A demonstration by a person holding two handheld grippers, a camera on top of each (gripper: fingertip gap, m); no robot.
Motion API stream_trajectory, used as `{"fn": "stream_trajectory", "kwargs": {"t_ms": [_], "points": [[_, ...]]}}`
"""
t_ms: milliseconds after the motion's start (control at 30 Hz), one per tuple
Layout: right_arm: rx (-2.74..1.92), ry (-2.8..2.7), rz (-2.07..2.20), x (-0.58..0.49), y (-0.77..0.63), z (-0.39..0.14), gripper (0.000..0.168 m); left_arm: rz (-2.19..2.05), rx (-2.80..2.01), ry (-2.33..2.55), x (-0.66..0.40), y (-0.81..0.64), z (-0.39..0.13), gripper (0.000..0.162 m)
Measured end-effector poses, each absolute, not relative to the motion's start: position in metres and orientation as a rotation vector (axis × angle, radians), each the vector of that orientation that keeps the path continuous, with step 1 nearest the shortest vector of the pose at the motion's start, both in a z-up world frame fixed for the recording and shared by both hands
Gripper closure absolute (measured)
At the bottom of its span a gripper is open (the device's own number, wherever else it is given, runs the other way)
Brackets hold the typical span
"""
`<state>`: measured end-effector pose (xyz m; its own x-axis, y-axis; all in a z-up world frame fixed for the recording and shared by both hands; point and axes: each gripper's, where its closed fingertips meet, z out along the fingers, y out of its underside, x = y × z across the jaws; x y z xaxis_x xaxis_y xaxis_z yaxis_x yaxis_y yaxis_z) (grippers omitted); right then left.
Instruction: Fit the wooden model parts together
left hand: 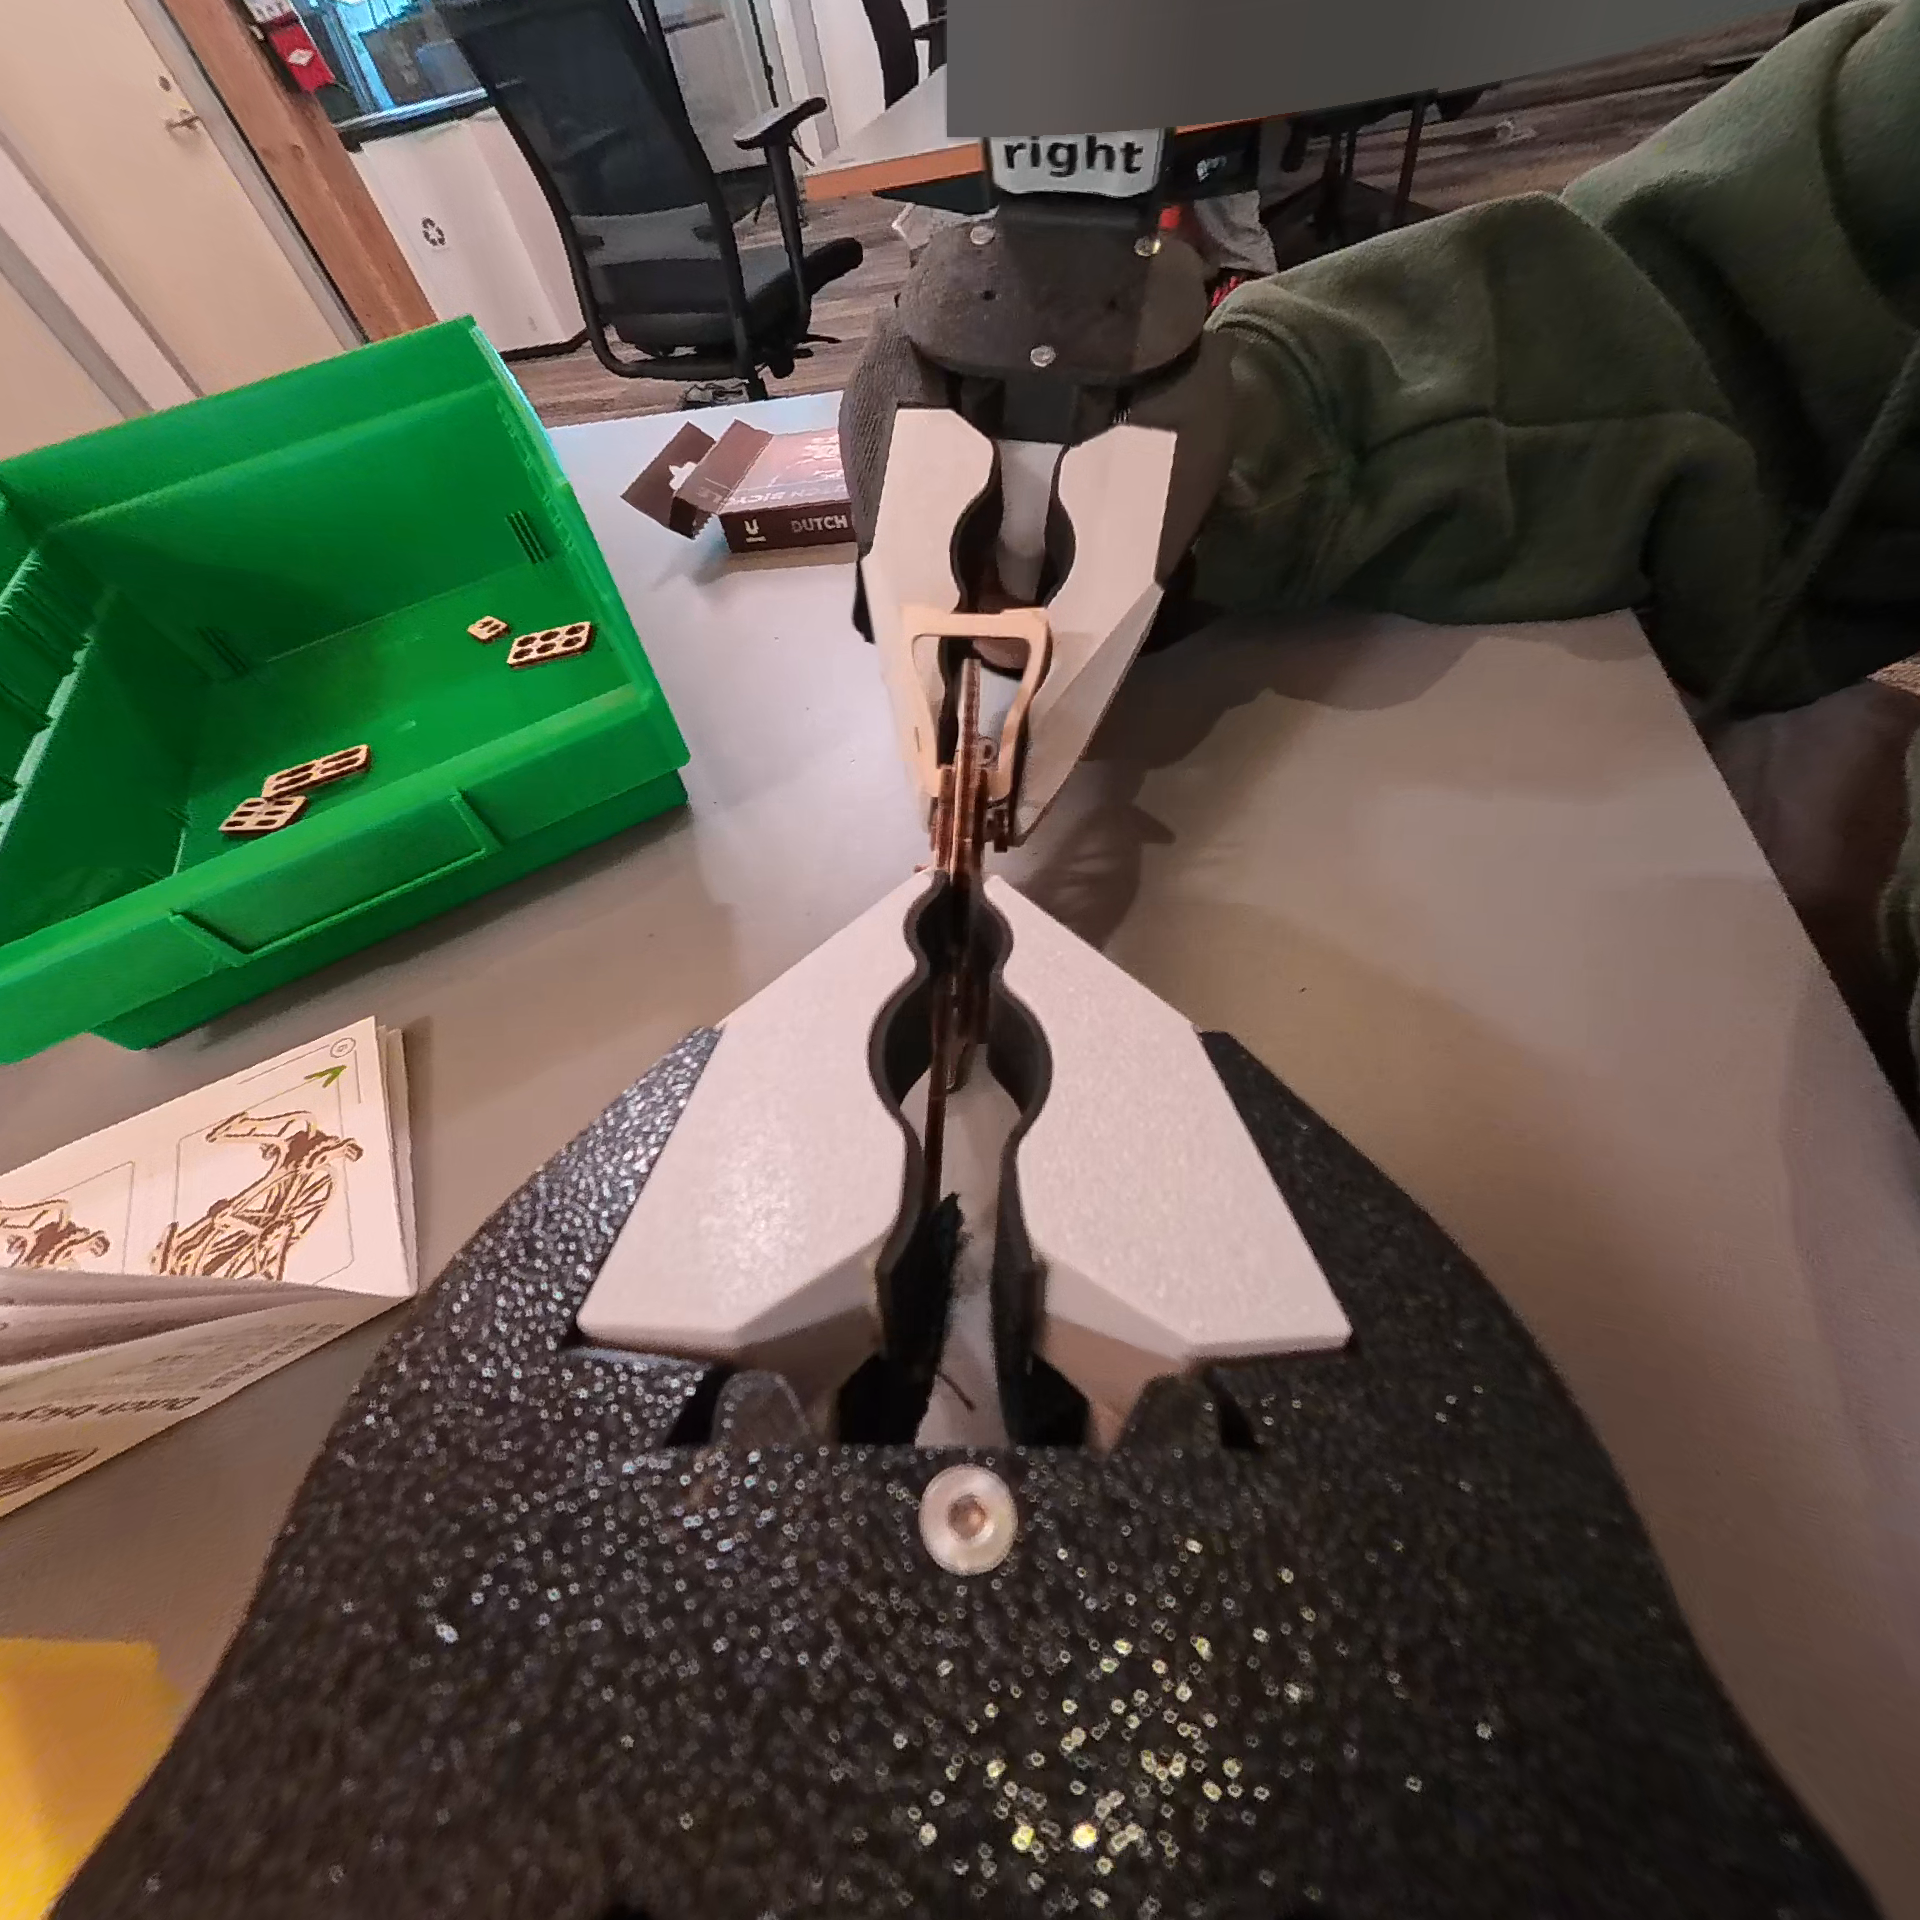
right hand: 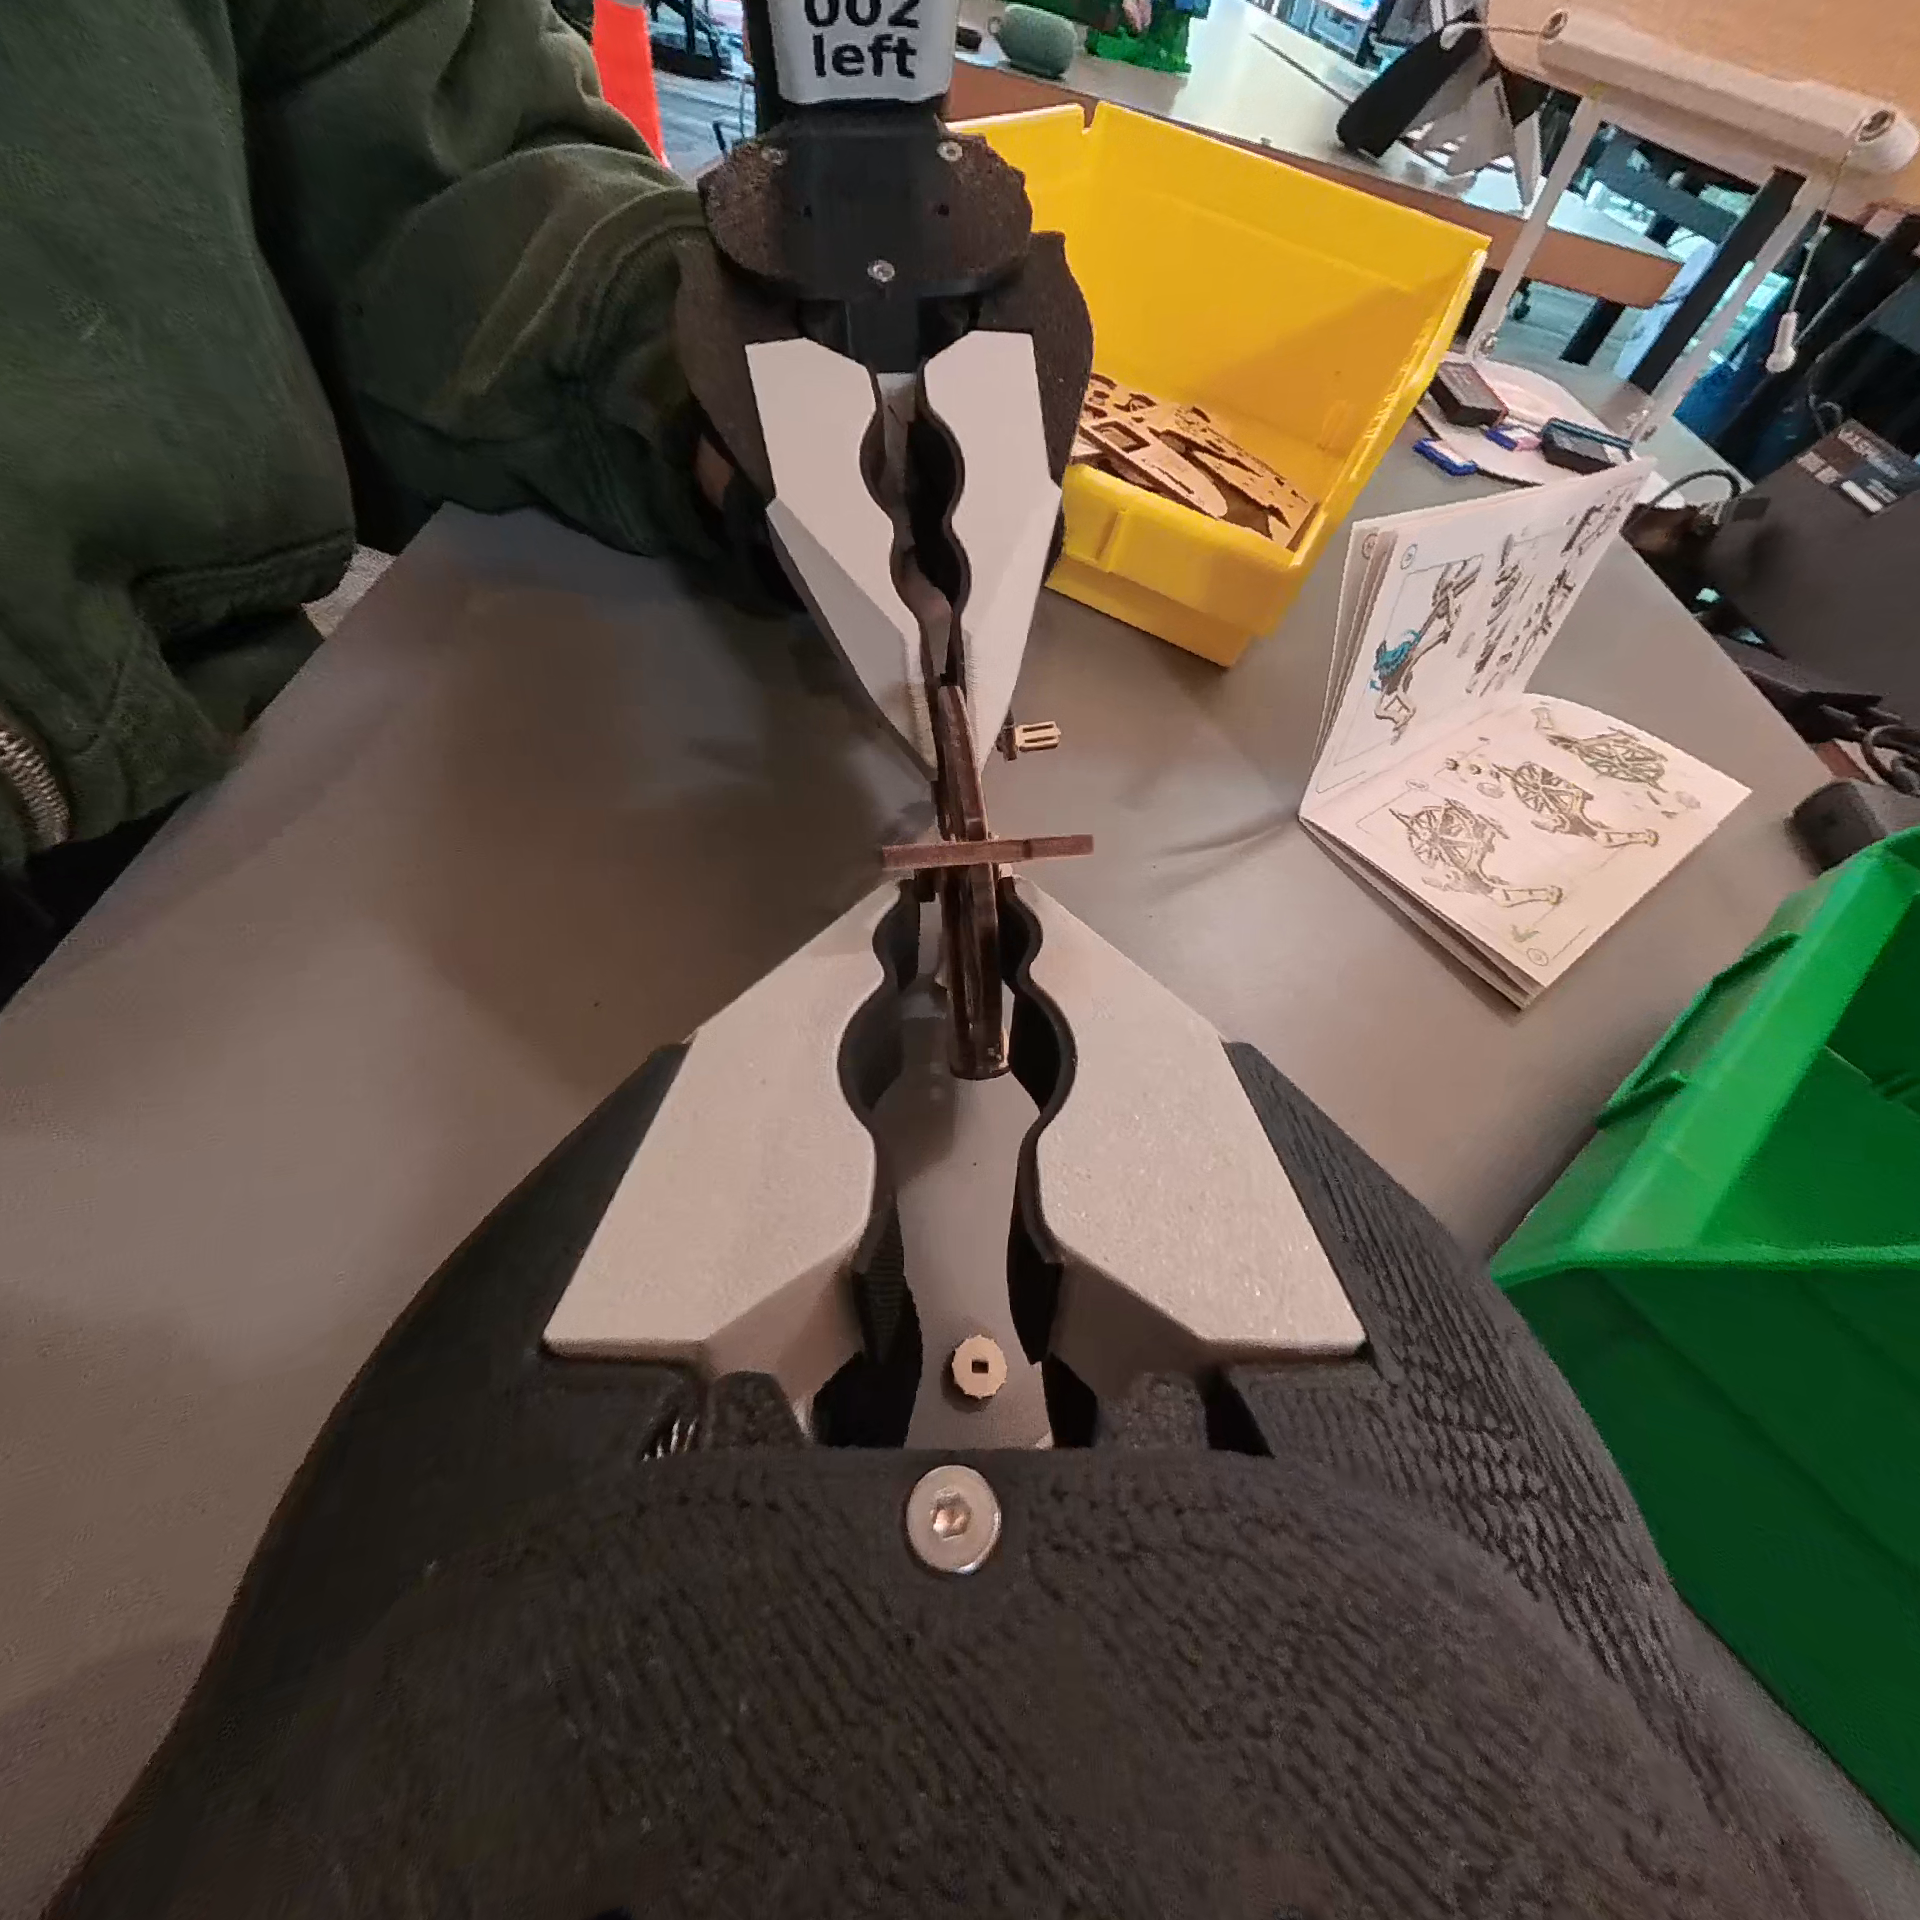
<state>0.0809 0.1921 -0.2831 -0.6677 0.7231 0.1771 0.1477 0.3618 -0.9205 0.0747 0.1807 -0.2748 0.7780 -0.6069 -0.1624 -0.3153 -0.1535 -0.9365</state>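
While both tools meet tip to tip at the centre of each frame, the pose is nearly mirrored. Seen from the left wrist view, the green bin (left hand: 312, 644) sits at the upper left of the frame with small perforated wooden pieces (left hand: 312, 774) on its floor, an instruction booklet (left hand: 208, 1195) lies at lower left, and the left gripper (left hand: 956, 883) reaches up the middle, its jaws pressed onto a thin dark wooden plate (left hand: 951, 997) held on edge. Facing it from the top centre, the right gripper (left hand: 982, 821) angles down, held by a green sleeve (left hand: 1507, 436) at the upper right, jaws pinching a pale frame-shaped wooden part (left hand: 982, 665).

From the right wrist view, the two parts meet above the grey table (right hand: 416, 883), with a flat crosspiece (right hand: 987, 852) across the joint. How far the parts interlock is hidden between the fingers. A yellow bin (right hand: 1247, 312) of wooden parts stands at upper right.
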Motion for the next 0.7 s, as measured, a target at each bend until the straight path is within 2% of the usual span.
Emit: {"fn": "stream_trajectory", "kwargs": {"t_ms": [167,233,267,367,533,700], "points": [[-0.770,-2.053,1.329,0.080,0.190,-0.283,0.155,-0.281,-1.717,0.714,0.075,0.180,-0.270,0.159],[-0.758,-2.057,1.345,0.079,0.185,-0.283,0.155,-0.256,-1.691,0.704,0.076,0.181,-0.264,0.131],[-0.753,-2.059,1.350,0.079,0.183,-0.283,0.155,-0.242,-1.696,0.716,0.077,0.181,-0.265,0.125],[-0.744,-2.061,1.370,0.079,0.176,-0.282,0.155,-0.219,-1.747,0.750,0.078,0.182,-0.276,0.125],[-0.743,-2.047,1.378,0.077,0.173,-0.280,0.156,-0.263,-1.775,0.790,0.085,0.178,-0.283,0.142],[-0.769,-2.032,1.381,0.075,0.175,-0.279,0.157,-0.267,-1.790,0.767,0.082,0.180,-0.284,0.148]]}}
